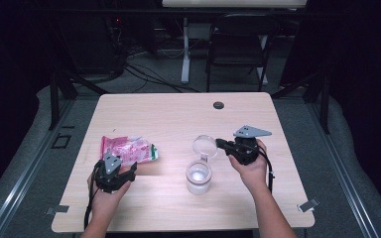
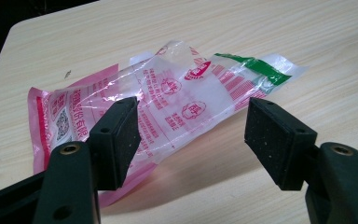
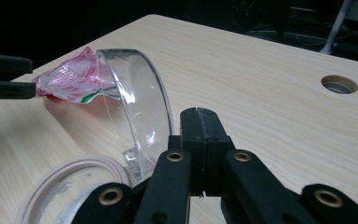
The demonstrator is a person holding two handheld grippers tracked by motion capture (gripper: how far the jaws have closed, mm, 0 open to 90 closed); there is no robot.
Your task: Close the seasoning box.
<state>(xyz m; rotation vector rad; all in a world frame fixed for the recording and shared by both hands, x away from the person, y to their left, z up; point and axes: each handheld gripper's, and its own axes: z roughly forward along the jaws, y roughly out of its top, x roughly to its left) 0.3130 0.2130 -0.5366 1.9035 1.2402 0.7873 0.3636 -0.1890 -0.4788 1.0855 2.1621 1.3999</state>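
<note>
Sitting hinged open at frame centre, the jar (image 1: 199, 176) lid (image 1: 205, 146) is done; right gripper (image 1: 222, 144) jaws are pressing together, left gripper (image 1: 127, 171) is gaping before the unopened pink packet (image 1: 127, 148).

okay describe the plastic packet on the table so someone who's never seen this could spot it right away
Start at the light wooden table and look to its left half, just ahead of the open left gripper. The plastic packet lies flat there, crinkled and see-through, with pink and red print and a green end. The clear jar and lid have no colour or print.
</note>
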